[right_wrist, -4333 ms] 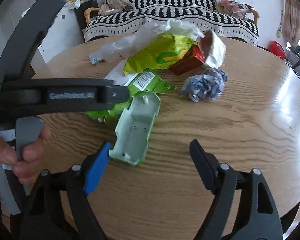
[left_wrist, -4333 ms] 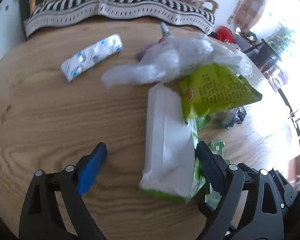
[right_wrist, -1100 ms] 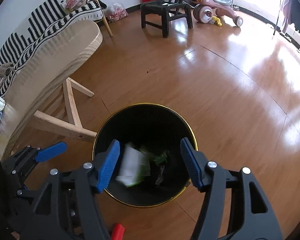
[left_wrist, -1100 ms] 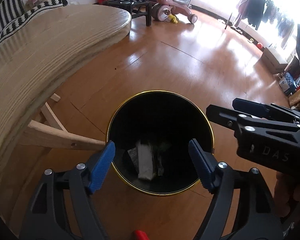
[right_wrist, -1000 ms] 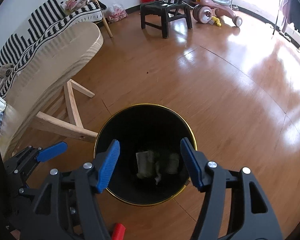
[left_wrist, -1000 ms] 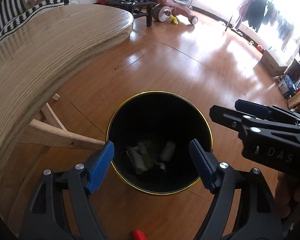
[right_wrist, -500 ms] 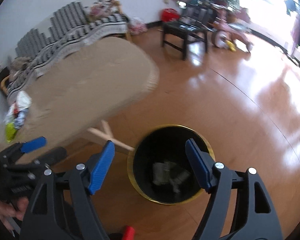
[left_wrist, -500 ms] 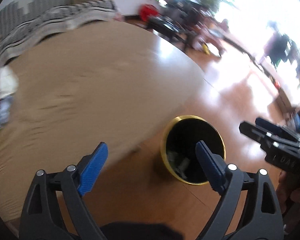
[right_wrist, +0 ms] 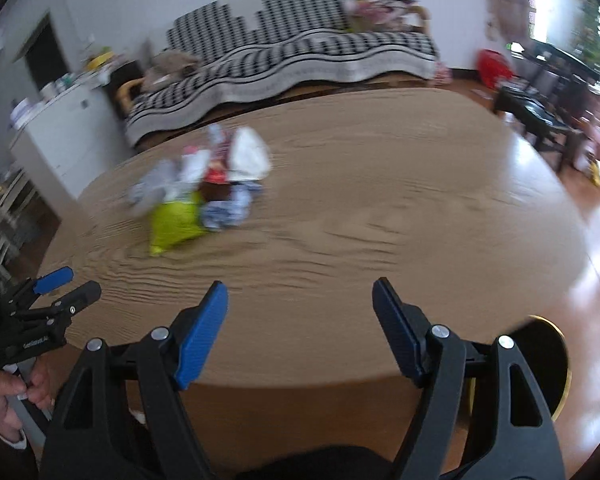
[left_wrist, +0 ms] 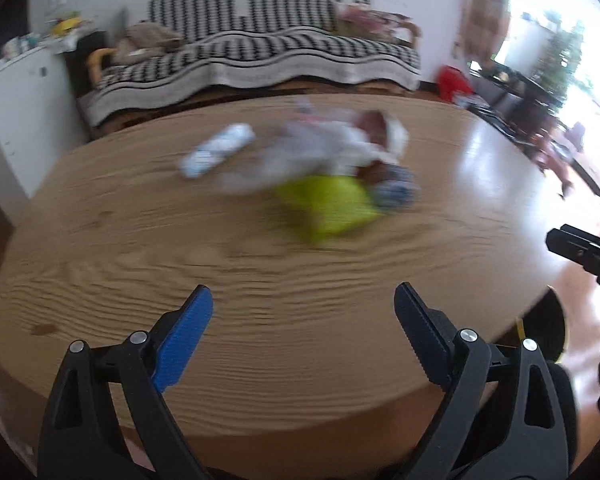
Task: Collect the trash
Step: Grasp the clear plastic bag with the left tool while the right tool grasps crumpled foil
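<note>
Both my grippers hung over the near edge of the round wooden bench [left_wrist: 140, 248], and both were empty. My left gripper [left_wrist: 302, 312] had its jaws wide apart with nothing between them; my right gripper [right_wrist: 300, 308] was also apart, a little less wide. The bare wood between my fingers and the trash pile [left_wrist: 332, 168] was free, and the right half of the bench was free too. The pile lay in the far middle of the bench, blurred. A yellow-green bag [left_wrist: 332, 206] lay at its near side, its long axis running slantwise toward me. A white and blue packet [left_wrist: 218, 150] lay apart to the left, also slantwise. The black bin [right_wrist: 540, 364] with gold rim stood on the floor under the near right edge.
</note>
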The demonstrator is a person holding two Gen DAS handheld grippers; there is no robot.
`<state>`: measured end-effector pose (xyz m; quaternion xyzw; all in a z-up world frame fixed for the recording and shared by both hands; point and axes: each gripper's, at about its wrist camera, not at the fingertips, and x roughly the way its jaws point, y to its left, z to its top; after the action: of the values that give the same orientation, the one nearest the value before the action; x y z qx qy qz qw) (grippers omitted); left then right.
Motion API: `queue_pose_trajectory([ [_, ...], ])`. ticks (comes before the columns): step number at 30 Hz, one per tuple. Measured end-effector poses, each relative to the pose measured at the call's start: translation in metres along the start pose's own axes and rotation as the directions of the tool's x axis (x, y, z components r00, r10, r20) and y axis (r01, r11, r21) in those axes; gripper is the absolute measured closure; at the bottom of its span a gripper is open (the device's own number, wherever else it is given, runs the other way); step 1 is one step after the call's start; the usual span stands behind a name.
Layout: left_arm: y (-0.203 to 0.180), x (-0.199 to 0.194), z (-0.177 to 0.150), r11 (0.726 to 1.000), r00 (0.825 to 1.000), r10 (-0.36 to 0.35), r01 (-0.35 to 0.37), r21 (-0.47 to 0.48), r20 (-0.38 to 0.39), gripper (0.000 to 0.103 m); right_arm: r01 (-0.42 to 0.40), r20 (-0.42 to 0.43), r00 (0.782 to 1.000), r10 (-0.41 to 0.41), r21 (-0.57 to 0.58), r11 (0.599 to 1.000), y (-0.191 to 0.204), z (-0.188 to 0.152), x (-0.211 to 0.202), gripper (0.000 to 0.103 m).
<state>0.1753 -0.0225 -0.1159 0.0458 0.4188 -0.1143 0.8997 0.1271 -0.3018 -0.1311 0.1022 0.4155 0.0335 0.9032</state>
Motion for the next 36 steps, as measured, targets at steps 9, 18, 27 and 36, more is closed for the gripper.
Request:
queue_pose_trajectory([
  [9,0.066,0.039,0.025,1.000,1.000,0.013,-0.012,-0.016,0.014,0.013,-0.028,-0.054,0.998,0.026,-0.047,0.999,0.054,0.039,0.076,0.031],
  [18,0.032,0.106,0.072,0.994,0.998,-0.053,0.050,0.099,0.026,0.013,-0.022,-0.093,0.995,0.022,0.005,1.000,0.048,0.074,0.150,0.031],
  [27,0.027,0.164,0.108,0.987,0.987,-0.158,0.158,-0.006,-0.021,0.011,-0.086,-0.114,0.989,0.093,0.065,0.994,0.037,0.086,0.182,0.041],
  [36,0.033,0.157,0.101,0.994,0.993,-0.107,0.106,-0.020,-0.043,0.082,-0.081,-0.067,0.995,0.081,-0.005,0.997,0.045,0.083,0.159,0.076],
])
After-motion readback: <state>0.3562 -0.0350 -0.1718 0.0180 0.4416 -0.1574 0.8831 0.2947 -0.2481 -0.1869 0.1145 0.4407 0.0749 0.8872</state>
